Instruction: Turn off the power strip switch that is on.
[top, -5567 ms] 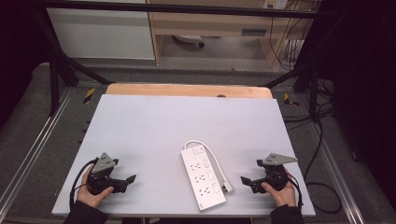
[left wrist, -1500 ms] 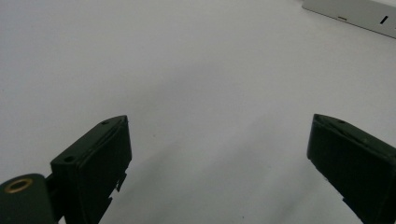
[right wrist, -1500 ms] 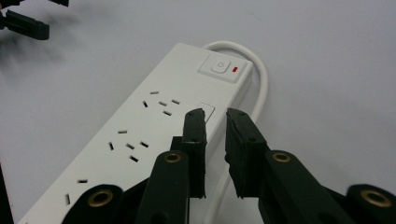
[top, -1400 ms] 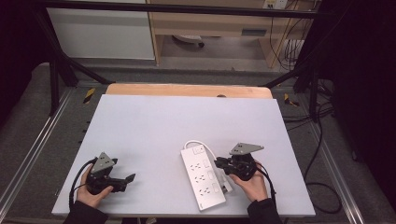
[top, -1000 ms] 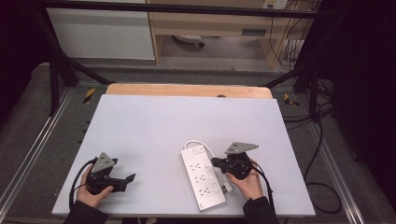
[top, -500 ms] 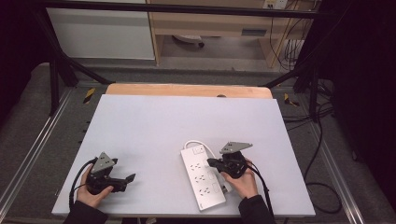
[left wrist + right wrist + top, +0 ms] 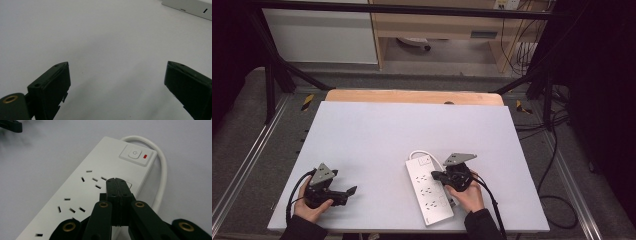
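A white power strip (image 7: 427, 190) lies on the table near its front edge, its white cable (image 7: 424, 154) looping behind the far end. In the right gripper view the power strip (image 7: 82, 192) shows a power button (image 7: 134, 153) and a red indicator (image 7: 145, 156). My right gripper (image 7: 435, 175) (image 7: 117, 180) is shut with nothing between its jaws, its tips over the strip's top near the socket closest to the button. My left gripper (image 7: 350, 191) (image 7: 117, 82) rests at the front left, open over bare table. A corner of the power strip (image 7: 190, 7) shows far off in the left gripper view.
The white table top (image 7: 412, 130) has a wooden strip (image 7: 412, 96) along its far edge. Metal rails (image 7: 257, 145) flank both sides. Cables (image 7: 552, 130) lie on the floor to the right. The other gripper's jaw tip (image 7: 10, 125) shows at the right gripper view's top left.
My right gripper has moved left from the table's right side onto the power strip, creeping further over it in the last second. The left gripper has stayed still.
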`<state>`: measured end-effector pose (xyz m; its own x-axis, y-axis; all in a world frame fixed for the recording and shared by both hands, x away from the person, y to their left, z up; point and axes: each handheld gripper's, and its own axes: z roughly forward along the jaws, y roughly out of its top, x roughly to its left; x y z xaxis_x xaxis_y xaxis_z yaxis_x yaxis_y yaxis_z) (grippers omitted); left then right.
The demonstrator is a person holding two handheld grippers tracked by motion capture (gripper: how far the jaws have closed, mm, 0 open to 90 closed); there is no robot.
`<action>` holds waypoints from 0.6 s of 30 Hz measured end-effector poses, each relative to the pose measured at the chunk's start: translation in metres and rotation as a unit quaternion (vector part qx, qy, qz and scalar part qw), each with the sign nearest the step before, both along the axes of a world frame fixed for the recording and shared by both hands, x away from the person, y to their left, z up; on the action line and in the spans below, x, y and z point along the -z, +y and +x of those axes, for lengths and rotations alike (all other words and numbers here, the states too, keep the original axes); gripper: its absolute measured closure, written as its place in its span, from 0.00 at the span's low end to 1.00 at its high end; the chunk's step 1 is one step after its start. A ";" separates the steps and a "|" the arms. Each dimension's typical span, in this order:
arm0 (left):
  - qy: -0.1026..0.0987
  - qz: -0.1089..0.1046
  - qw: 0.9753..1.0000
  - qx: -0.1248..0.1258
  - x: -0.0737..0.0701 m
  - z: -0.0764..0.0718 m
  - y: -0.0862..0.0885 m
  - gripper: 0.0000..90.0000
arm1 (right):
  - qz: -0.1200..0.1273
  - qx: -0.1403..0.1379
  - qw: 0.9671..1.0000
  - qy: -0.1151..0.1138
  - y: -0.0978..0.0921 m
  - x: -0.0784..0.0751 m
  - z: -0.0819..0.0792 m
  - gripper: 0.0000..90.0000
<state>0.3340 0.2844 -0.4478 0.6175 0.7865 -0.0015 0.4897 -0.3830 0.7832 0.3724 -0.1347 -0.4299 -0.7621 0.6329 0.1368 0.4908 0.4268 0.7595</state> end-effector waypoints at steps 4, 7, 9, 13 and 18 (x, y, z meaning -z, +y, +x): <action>0.000 0.000 1.000 0.000 0.000 0.000 0.000 0.07 | -0.005 0.001 1.000 -0.002 0.001 0.002 0.001 1.00; 0.000 0.000 1.000 0.000 0.000 0.000 0.000 0.07 | -0.004 0.001 1.000 -0.001 0.001 0.002 0.001 1.00; 0.000 0.000 1.000 0.000 0.000 0.000 0.000 0.07 | -0.005 0.000 1.000 -0.003 0.001 0.002 0.000 1.00; -0.001 0.000 1.000 0.000 0.000 0.000 0.000 0.07 | -0.009 0.001 1.000 -0.006 0.001 0.002 0.000 1.00; -0.001 0.000 1.000 0.000 0.000 0.000 0.000 0.07 | -0.009 0.000 1.000 -0.008 0.001 0.003 0.000 1.00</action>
<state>0.3339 0.2844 -0.4476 0.6171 0.7869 -0.0006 0.4889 -0.3828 0.7839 0.3726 -0.1336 -0.4325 -0.7643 0.6347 0.1138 0.4789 0.4405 0.7594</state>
